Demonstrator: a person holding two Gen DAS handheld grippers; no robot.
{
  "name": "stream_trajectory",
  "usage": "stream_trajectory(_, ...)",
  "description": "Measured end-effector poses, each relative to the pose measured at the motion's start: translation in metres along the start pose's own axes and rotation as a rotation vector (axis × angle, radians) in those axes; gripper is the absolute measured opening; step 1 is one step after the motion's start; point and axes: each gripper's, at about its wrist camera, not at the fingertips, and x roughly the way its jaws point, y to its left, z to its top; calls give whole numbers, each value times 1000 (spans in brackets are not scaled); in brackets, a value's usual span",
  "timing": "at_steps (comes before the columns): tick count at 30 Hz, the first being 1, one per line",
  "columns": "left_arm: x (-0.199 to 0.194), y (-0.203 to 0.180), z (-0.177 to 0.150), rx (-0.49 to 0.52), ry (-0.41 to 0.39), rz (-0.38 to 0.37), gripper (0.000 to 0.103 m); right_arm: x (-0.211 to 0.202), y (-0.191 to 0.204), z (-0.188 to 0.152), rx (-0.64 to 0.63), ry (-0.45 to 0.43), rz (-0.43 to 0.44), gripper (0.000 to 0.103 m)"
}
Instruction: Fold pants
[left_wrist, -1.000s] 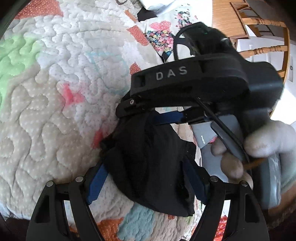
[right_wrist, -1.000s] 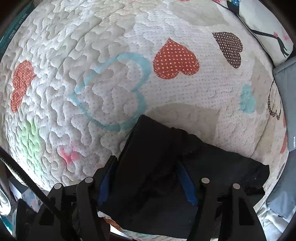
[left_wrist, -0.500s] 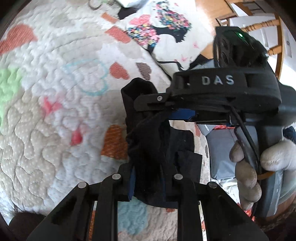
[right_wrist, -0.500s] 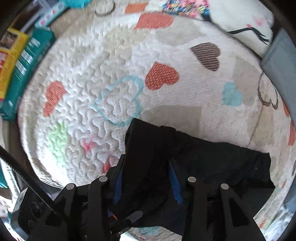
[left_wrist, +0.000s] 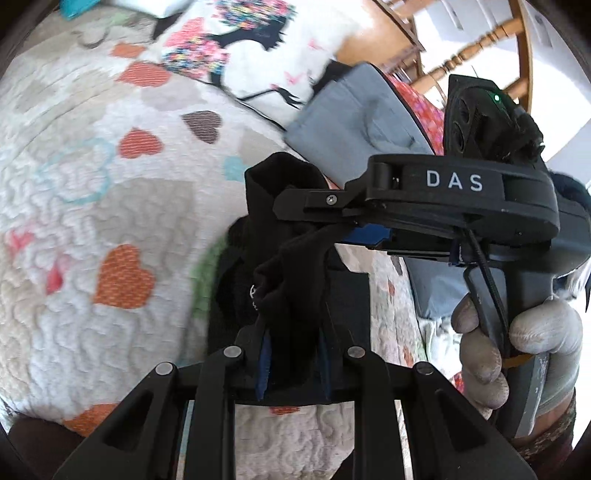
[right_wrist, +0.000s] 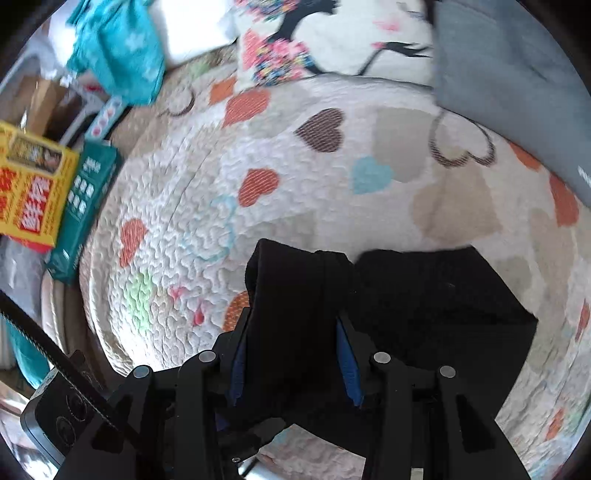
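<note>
The black pants (left_wrist: 288, 266) are bunched and lifted above a white quilt with coloured hearts (left_wrist: 92, 229). My left gripper (left_wrist: 291, 350) is shut on a fold of the black cloth. My right gripper (left_wrist: 332, 229) comes in from the right in the left wrist view and also pinches the pants. In the right wrist view the right gripper (right_wrist: 291, 354) is shut on a thick black fold (right_wrist: 291, 295), and the rest of the pants (right_wrist: 443, 306) lies flat on the quilt (right_wrist: 332, 206) to the right.
A folded grey garment (left_wrist: 354, 122) and a patterned pillow (left_wrist: 258, 51) lie at the far side. A yellow box (right_wrist: 33, 192) and a teal box (right_wrist: 85, 206) stand off the quilt's left edge. Wooden chair rungs (left_wrist: 469, 55) show at upper right.
Both grippers closed on the pants and lifted them up from the quilt; the views have pulled back and show more of the bed and its surroundings.
</note>
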Motion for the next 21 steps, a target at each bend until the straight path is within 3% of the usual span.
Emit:
stream_trajectory(5, 26, -32, -7, 44, 48, -6, 20, -17, -39, -16, 73, -46, 39, 45)
stream_trajectory(7, 38, -43, -10, 59, 71, -3, 20, -24, -58, -24, 107, -71, 59, 37)
stream_trajectory(12, 70, -61, -17, 92, 121, 20, 20, -35, -103, -44, 181, -113, 81, 29)
stream_trajectory(21, 108, -95, -37, 140, 189, 36, 20, -41, -174, -73, 306, -165, 119, 24)
